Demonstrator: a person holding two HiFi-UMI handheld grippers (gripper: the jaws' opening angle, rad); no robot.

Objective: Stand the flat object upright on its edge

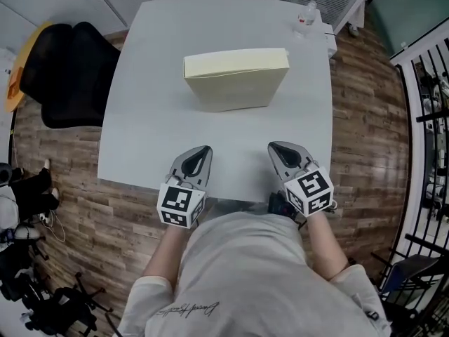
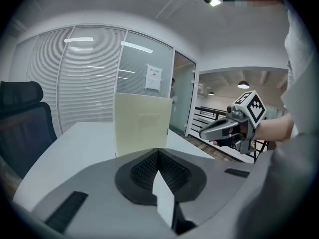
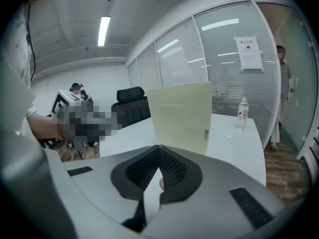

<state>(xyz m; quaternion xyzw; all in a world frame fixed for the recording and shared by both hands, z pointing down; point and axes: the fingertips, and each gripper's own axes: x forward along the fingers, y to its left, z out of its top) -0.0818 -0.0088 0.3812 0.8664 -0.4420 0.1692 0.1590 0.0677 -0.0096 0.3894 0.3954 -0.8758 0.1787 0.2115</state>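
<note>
A flat pale-yellow box (image 1: 236,79) stands upright on its long edge at the middle of the white table (image 1: 144,125). It shows face-on in the left gripper view (image 2: 142,123) and in the right gripper view (image 3: 182,116). Well short of the box, my left gripper (image 1: 204,149) rests shut near the table's front edge, with nothing between its pads (image 2: 158,151). To its right my right gripper (image 1: 274,147) is also shut and empty (image 3: 159,147), and it lies apart from the box. From the left gripper view I see the right gripper (image 2: 205,132) side-on.
A small water bottle (image 1: 305,16) stands at the table's far right corner, its cap (image 3: 229,137) lying loose beside it. A black office chair (image 1: 70,72) sits at the table's left. A black railing (image 1: 428,118) runs along the right, and wood floor surrounds the table.
</note>
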